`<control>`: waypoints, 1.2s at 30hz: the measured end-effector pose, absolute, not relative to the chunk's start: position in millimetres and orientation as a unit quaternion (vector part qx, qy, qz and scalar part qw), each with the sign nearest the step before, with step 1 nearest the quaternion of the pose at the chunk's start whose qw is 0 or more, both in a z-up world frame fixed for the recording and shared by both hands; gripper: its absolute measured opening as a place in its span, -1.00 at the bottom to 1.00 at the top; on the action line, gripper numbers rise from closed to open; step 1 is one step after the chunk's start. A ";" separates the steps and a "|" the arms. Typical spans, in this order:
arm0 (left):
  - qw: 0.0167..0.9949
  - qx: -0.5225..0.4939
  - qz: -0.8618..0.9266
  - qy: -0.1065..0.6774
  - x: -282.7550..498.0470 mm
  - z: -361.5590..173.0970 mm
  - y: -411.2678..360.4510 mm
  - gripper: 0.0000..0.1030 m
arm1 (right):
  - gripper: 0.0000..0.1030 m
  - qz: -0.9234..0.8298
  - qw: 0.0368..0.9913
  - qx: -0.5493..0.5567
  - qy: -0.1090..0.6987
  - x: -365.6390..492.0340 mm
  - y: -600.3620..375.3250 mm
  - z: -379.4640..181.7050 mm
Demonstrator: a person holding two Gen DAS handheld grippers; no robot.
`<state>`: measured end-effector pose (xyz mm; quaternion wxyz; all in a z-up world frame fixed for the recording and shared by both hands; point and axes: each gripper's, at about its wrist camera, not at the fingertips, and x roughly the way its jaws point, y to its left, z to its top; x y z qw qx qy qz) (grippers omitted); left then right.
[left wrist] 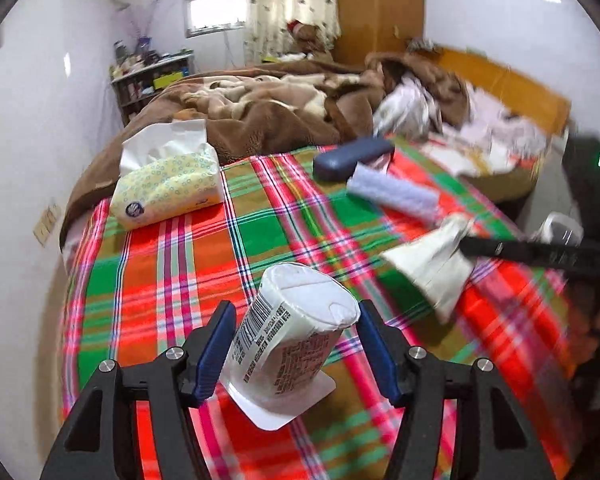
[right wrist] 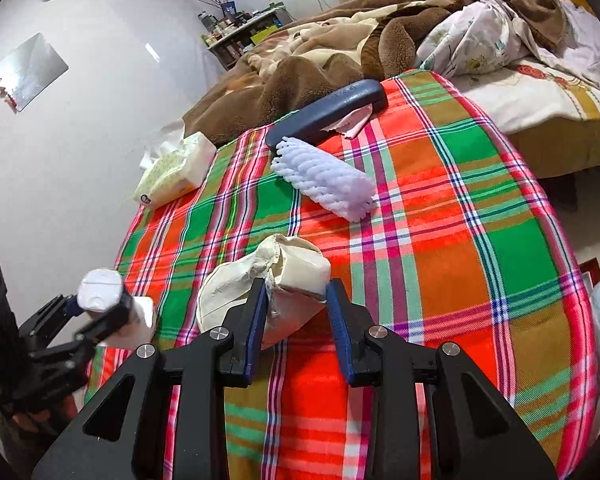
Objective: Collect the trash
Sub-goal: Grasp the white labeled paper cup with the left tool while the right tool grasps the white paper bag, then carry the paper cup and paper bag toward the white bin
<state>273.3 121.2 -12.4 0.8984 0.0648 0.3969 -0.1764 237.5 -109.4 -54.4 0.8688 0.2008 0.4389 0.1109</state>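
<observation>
Left tool (left wrist: pixel 296 344): it carries a white plastic cup (left wrist: pixel 290 336) with a sealed foil lid and a printed barcode label, lifted clear of the plaid bedsheet (left wrist: pixel 180 264). The left pad bears on the cup's side. At the right pad I cannot tell whether there is contact, as a gap seems to show near the lid rim. Judgement: the hold looks one-sided, so the jaws should be closed squarely on the cup body below the rim before it is carried any further.

Right tool (right wrist: pixel 296 304): it is clamped on a crumpled cream paper bag (right wrist: pixel 268 280), the jaws pinching its creased edge while most of the bag bulges out toward 11 o'clock. Judgement: the bag is soft and held by a fold, so it may slip or tear if swung. Keep it level and move it slowly.

In the right wrist view the left tool and its cup sit at 9 o'clock, near the bed's edge. The two tools are near each other, so their paths should be kept apart.

Further out on the sheet, at 12 o'clock in that view, lies a lilac foam fruit net (right wrist: pixel 324 180), not yet collected. Beyond it rest a dark blue glasses case (right wrist: pixel 328 110) and a pink cloth (right wrist: pixel 354 122) just beside it. A tissue pack (right wrist: pixel 172 170) lies at 10 o'clock. Judgement: these last three are probably not trash.
</observation>
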 end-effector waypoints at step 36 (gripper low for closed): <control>0.906 0.053 -0.265 0.327 144.9 45.9 -33.7 0.20 | -0.39 0.040 0.912 0.216 0.347 124.0 -230.3 -2.4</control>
